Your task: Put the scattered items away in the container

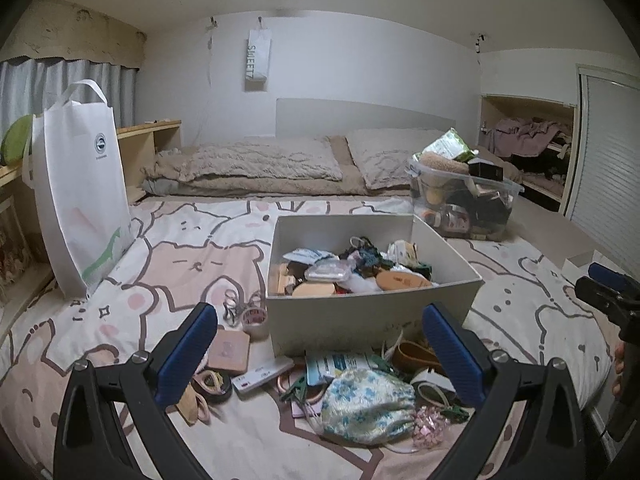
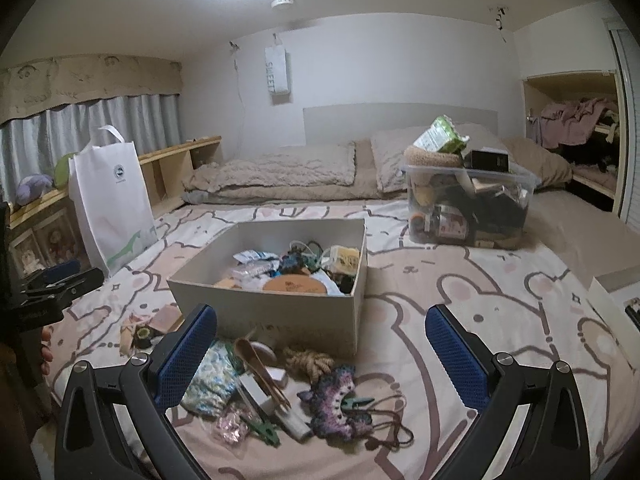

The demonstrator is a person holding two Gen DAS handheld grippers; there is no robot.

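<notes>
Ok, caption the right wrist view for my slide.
Open right claw hovers over scattered trinkets before a half-filled grey box on a cartoon-print bedspread.

The hanging white paper bag (image 2: 277,72) on the wall reads "SWEET" (printed vertically, running downward).

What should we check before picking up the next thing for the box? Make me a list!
1. Left gripper open and empty: ok.
2. Right gripper open and empty: ok.
3. Grey box open on top, with room inside: ok.
4. Loose things within reach in front of the box, such as the floral pouch and the crochet piece: ok.
5. Brown cord by the crochet piece free of tangles: cannot tell.
6. Everything tidied: not ok, tape roll lies outside too.
</notes>
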